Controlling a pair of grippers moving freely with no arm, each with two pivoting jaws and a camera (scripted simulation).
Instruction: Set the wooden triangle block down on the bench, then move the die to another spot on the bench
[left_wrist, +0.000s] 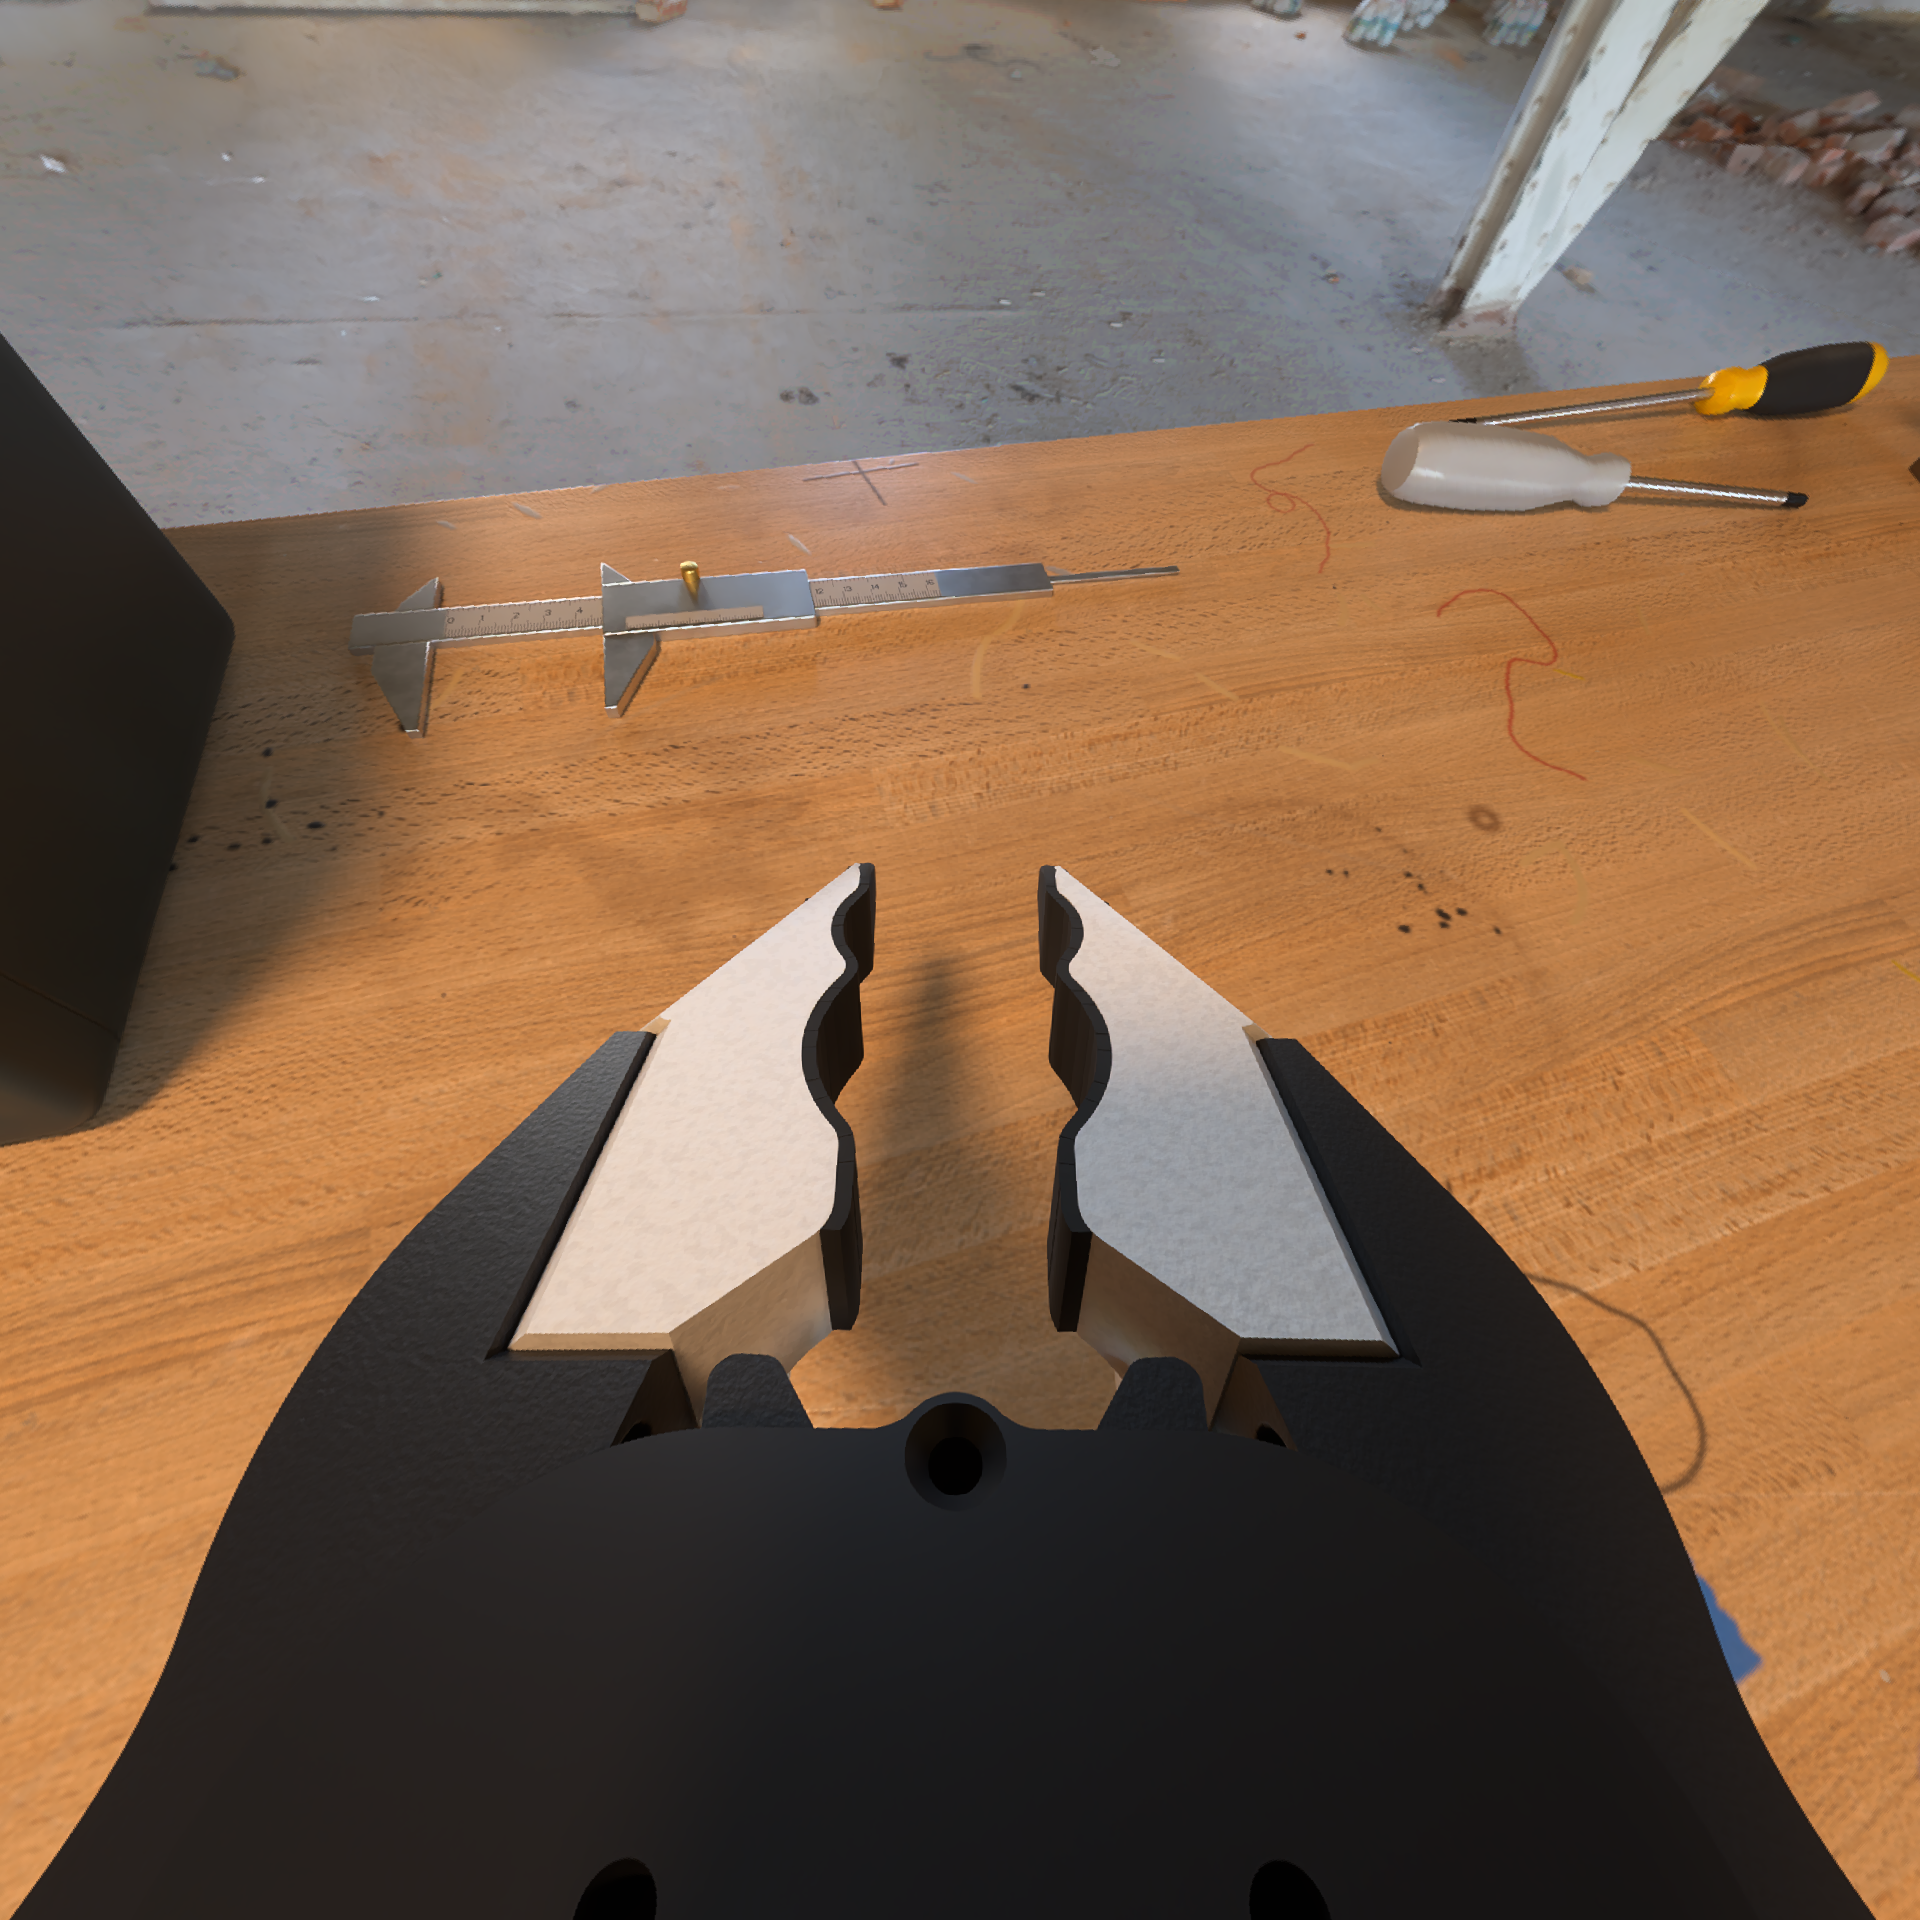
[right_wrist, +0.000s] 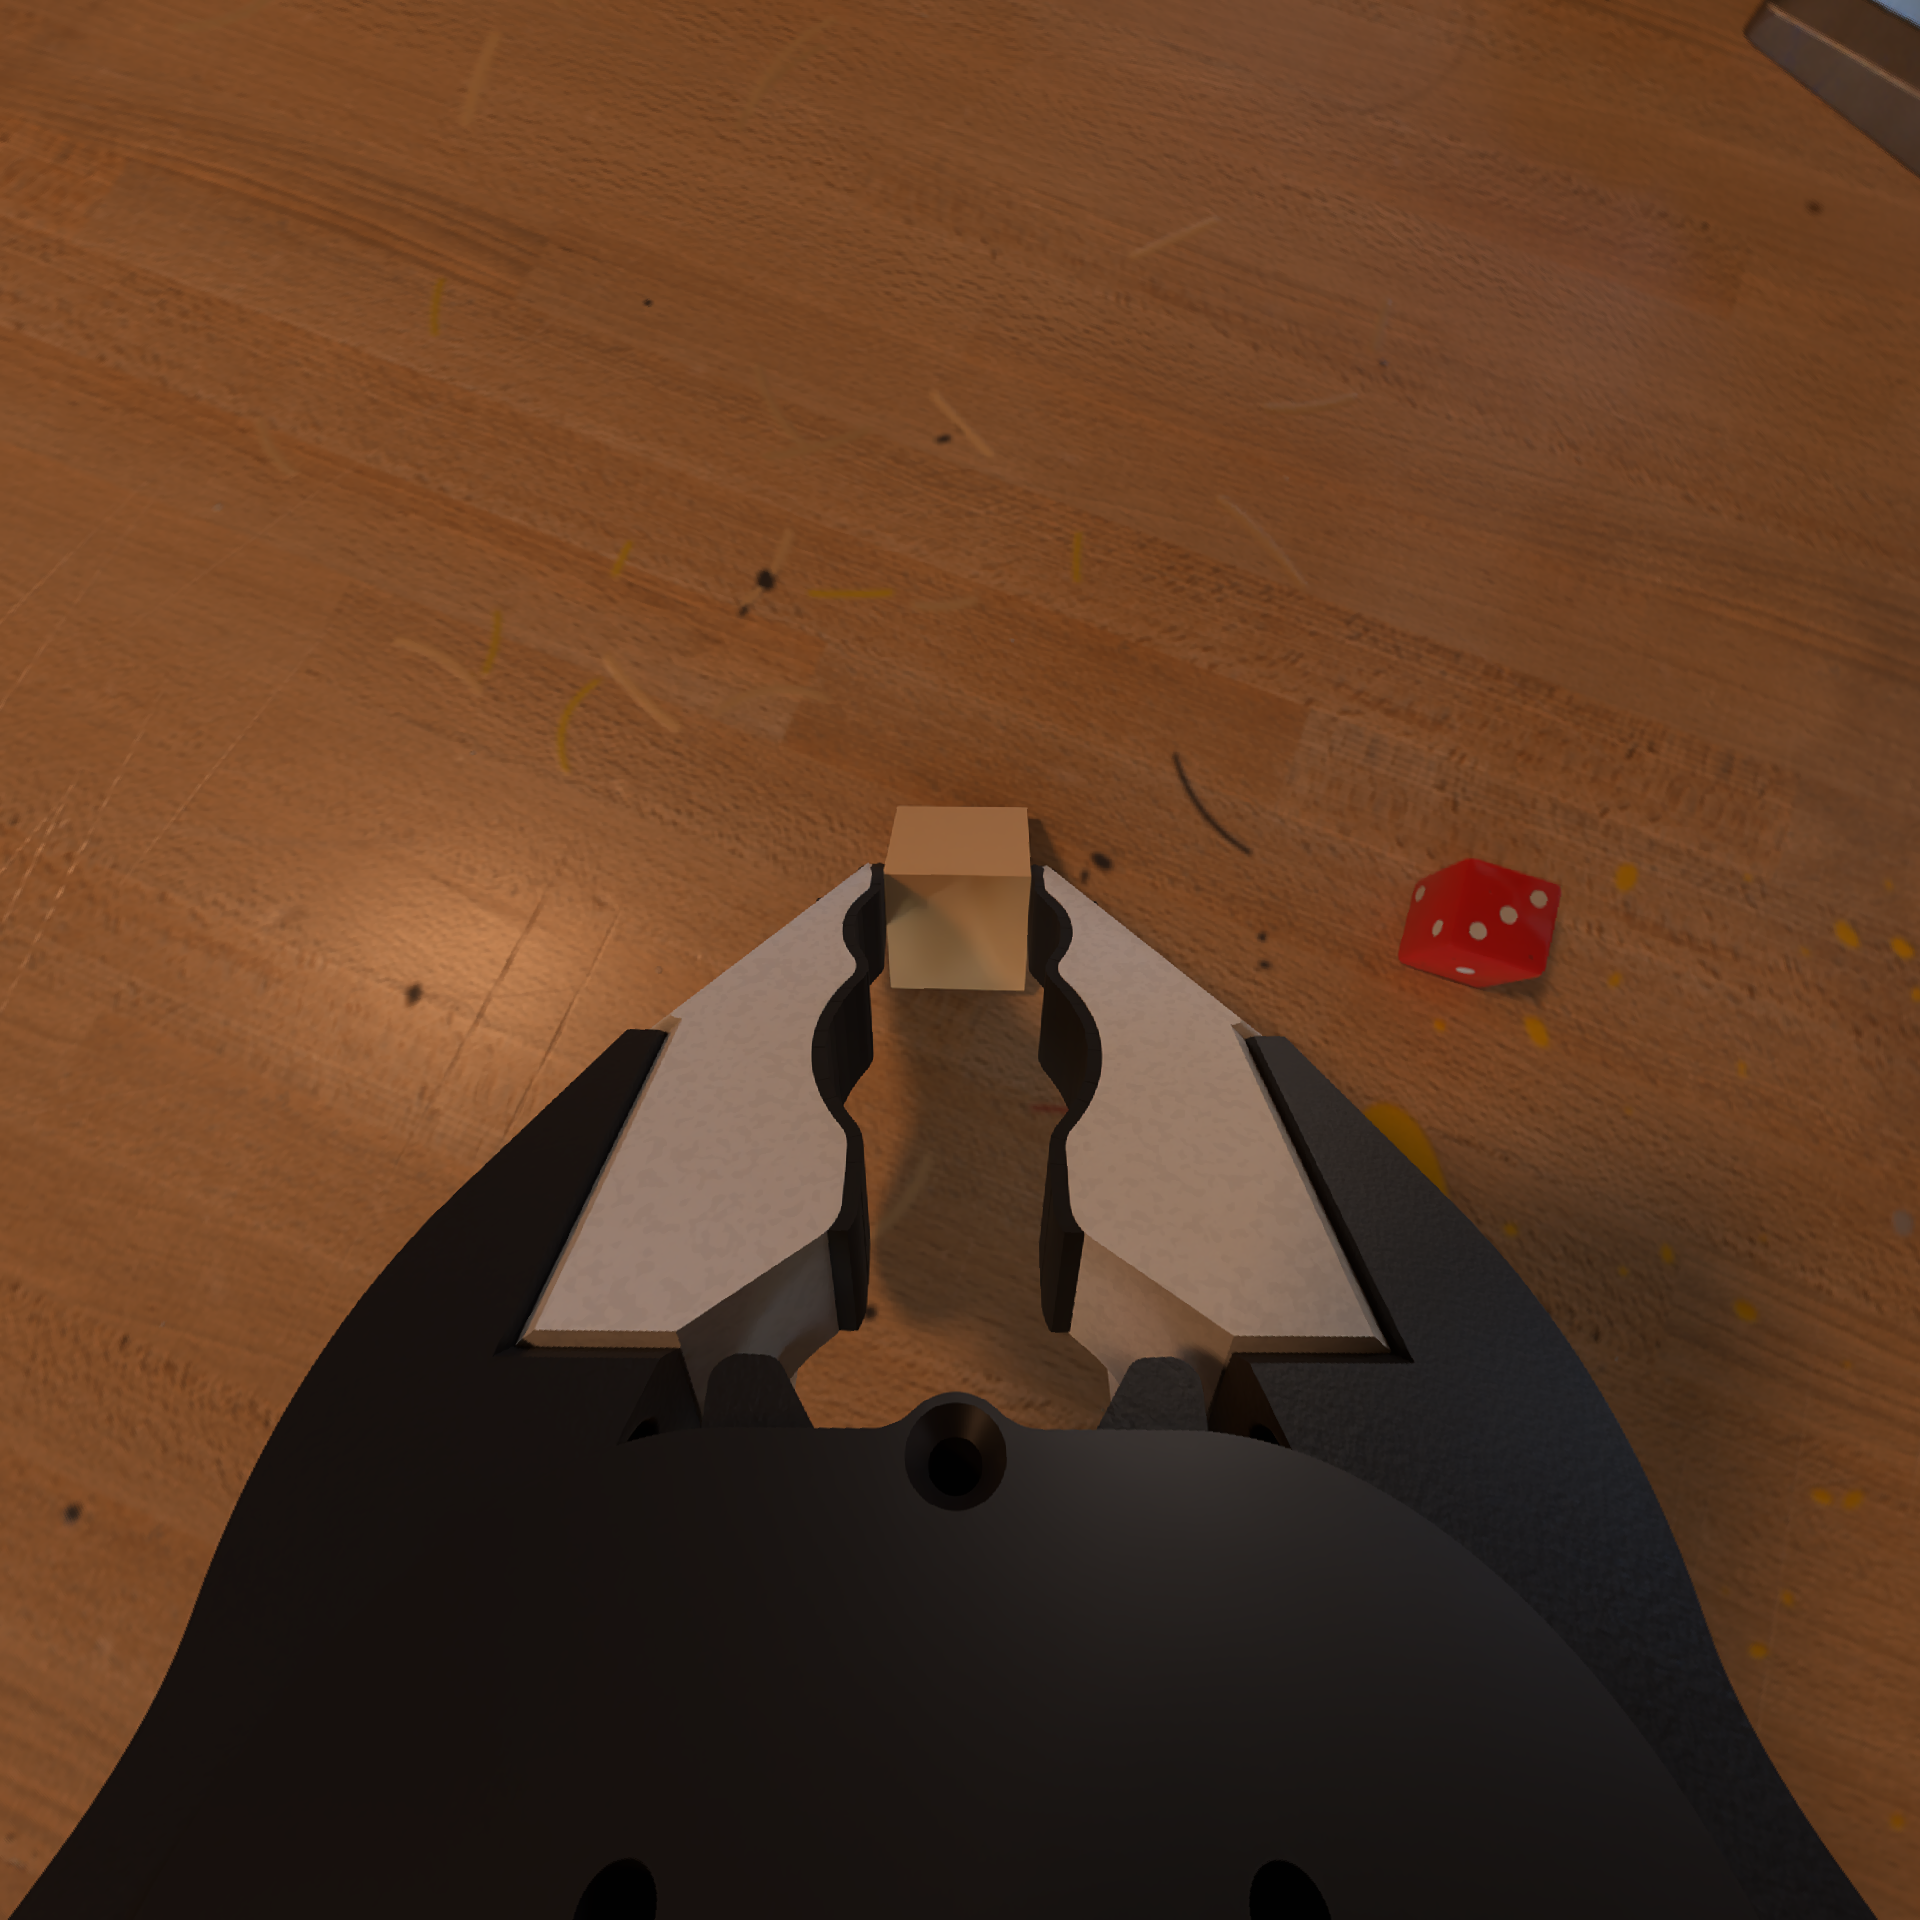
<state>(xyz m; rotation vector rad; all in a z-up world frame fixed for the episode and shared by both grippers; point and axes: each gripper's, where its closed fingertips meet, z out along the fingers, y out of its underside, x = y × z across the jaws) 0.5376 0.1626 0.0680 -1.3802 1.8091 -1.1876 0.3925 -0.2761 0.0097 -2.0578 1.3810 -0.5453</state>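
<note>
**Wooden block clamped at the right claw's tips**

The right claw (right_wrist: 956, 883) held the pale wooden triangle block (right_wrist: 956, 914) between its fingertips, above the scuffed, grained wooden surface (right_wrist: 623, 416). To the block's right, well apart, the red die (right_wrist: 1481, 923) with white pips lay on the surface. The left claw (left_wrist: 956, 883) stood narrowly parted and empty. Beyond it lay a steel caliper (left_wrist: 675, 613), a white-handled screwdriver (left_wrist: 1517, 473) and a black-and-yellow screwdriver (left_wrist: 1766, 384).

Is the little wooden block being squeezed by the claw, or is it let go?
Squeezed. The right gripper is shut on the wooden triangle block: both fingertips press its sides.
</note>
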